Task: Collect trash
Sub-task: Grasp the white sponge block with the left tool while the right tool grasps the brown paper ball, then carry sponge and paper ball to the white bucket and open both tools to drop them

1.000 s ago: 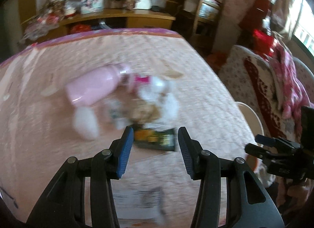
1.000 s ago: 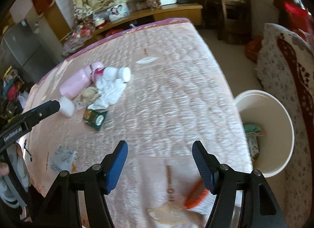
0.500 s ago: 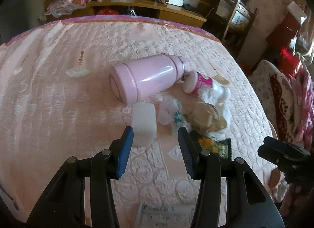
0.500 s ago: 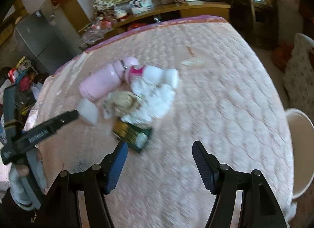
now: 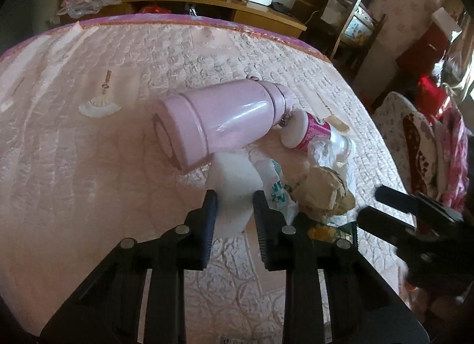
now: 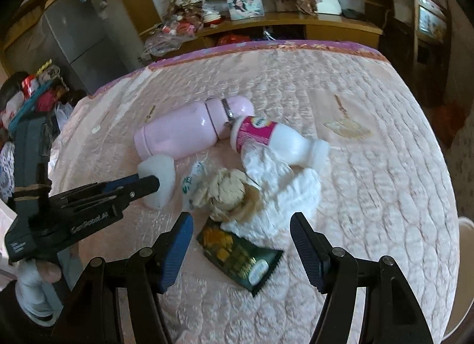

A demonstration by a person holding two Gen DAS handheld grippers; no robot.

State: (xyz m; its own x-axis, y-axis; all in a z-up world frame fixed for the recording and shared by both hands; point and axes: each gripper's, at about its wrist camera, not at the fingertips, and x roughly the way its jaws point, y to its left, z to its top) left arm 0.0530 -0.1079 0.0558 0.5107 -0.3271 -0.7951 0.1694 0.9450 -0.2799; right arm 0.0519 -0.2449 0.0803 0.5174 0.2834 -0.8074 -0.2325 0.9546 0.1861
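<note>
in the left wrist view the left gripper (image 5: 234, 207) has its jaws closing around the white foam block (image 5: 234, 187), which sits between the pads and looks pinched at its near end, the pads meeting its two flanks. the block's long axis runs straight ahead along the fingers, its far end touching the base of the pink flask (image 5: 219, 123) lying on the quilted bed cover (image 5: 89, 166); the crumpled paper ball (image 5: 323, 193) is just to the right. in the right wrist view the right gripper (image 6: 241, 244) is spread wide and empty, hovering over the green snack wrapper (image 6: 241, 256), whose long axis slants from upper left to lower right between the fingers. the left gripper (image 6: 148, 187) reaches in from the left onto the foam block (image 6: 160, 179), so it is plainly the nearer.
</note>
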